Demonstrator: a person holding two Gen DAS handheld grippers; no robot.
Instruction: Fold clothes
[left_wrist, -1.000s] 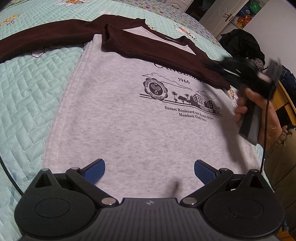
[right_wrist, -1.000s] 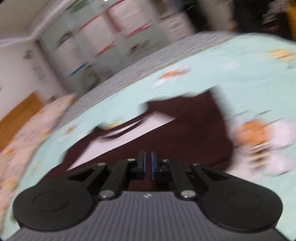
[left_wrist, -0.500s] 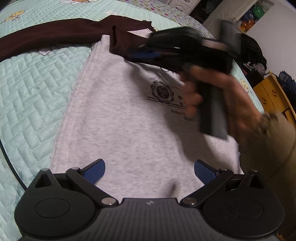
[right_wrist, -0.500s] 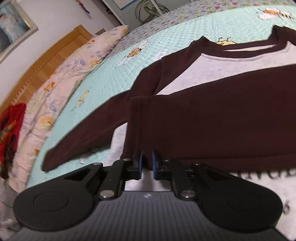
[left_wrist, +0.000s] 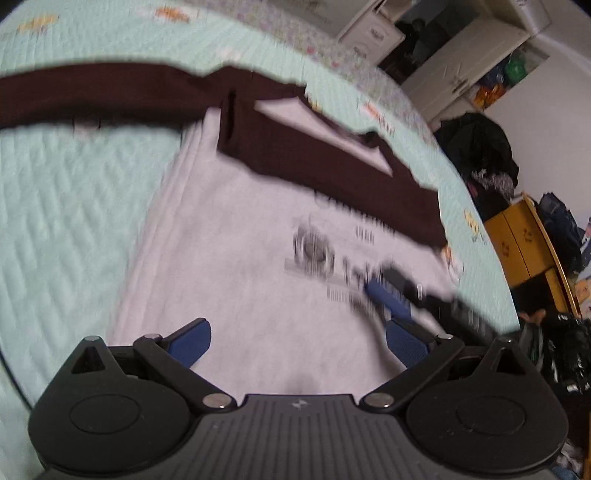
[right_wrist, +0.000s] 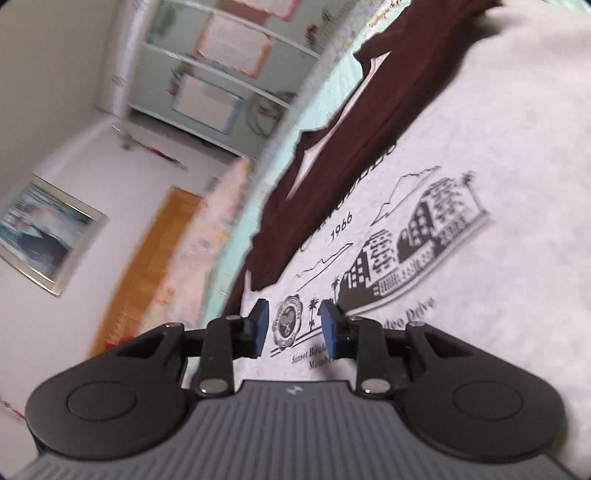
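Left gripper (left_wrist: 295, 341) spread wide, empty; right gripper (right_wrist: 291, 328) opening, empty, over soft grey-and-maroon printed sweatshirt (right_wrist: 480, 258) at centre frame.

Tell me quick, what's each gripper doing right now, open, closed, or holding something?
Left gripper: open, holding nothing, above the gray sweatshirt.
Right gripper: jaws opening, nothing between them, over the sweatshirt's print.

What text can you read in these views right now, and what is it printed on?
"1966": on the grey sweatshirt, above the skyline print.
"Sunset Boule...": sweatshirt, below the round crest; the rest is hidden by the right gripper.
"...deo Drive": same line, beyond the gripper.
"Memb...": line beneath, cut off.
Arched heading above "1966": covered by the folded brown sleeve, unreadable.
Crest lettering: too small.
Left wrist view: print blurred.
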